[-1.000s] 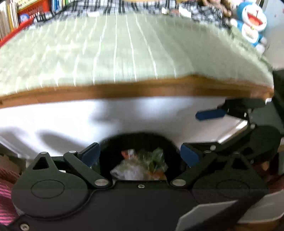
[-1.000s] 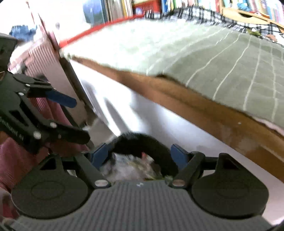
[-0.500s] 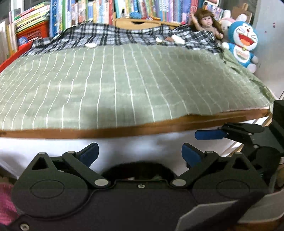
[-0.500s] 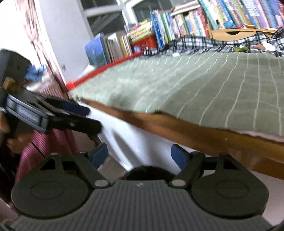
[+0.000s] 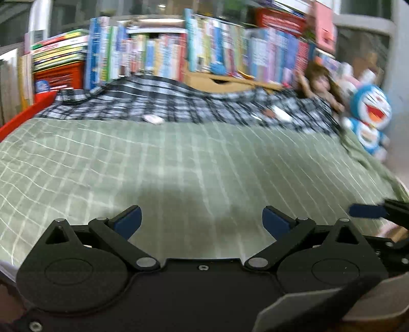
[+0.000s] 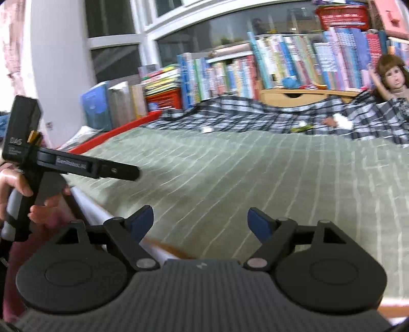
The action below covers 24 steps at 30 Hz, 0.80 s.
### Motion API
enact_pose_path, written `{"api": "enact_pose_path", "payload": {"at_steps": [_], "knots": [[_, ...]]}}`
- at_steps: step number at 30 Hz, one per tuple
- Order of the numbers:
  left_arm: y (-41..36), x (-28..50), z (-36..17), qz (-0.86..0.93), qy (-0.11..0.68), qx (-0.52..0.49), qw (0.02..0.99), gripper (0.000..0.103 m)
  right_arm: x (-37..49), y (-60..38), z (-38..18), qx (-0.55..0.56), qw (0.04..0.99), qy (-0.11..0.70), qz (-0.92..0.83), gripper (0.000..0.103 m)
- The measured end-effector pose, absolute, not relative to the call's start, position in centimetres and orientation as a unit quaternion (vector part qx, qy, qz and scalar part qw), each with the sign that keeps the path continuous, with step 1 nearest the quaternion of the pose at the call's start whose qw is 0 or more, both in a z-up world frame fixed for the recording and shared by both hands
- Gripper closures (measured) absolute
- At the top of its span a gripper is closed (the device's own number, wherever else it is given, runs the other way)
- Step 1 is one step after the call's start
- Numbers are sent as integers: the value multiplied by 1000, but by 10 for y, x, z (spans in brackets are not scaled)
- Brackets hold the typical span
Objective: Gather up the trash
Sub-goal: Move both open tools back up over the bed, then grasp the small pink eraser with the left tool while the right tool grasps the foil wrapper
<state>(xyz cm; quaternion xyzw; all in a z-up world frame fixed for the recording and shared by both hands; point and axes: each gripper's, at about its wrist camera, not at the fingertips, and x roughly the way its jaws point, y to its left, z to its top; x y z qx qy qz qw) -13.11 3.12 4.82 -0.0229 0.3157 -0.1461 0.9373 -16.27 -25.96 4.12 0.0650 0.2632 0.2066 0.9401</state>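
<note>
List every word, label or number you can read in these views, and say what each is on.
"DAS": on the black block atop the left claw's handle; the smaller lines under it are illegible.
White lettering on the left claw's arm label: too blurred to read.
Book spines and red crate print: too small and blurred.
Nothing else legible.
</note>
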Motion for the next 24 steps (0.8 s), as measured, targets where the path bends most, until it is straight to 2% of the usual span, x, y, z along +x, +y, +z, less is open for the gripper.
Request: {"api": "enact_pose_path", "payload": {"at_steps": [8, 12, 14, 24], "knots": [[43, -43, 61, -88, 305, -43, 947, 2, -88, -286, 58, 80, 960, 254, 88, 15], [38, 1, 69, -77, 290, -41, 953, 2, -39, -303, 67, 78, 967, 239, 45, 7], [33, 25, 71, -77, 285, -43, 955, 2, -13, -307, 68, 64, 967, 244, 32, 6], [20, 145, 49, -15, 327, -55, 943, 3, 95, -289, 43, -4, 958, 286, 28, 6]]}}
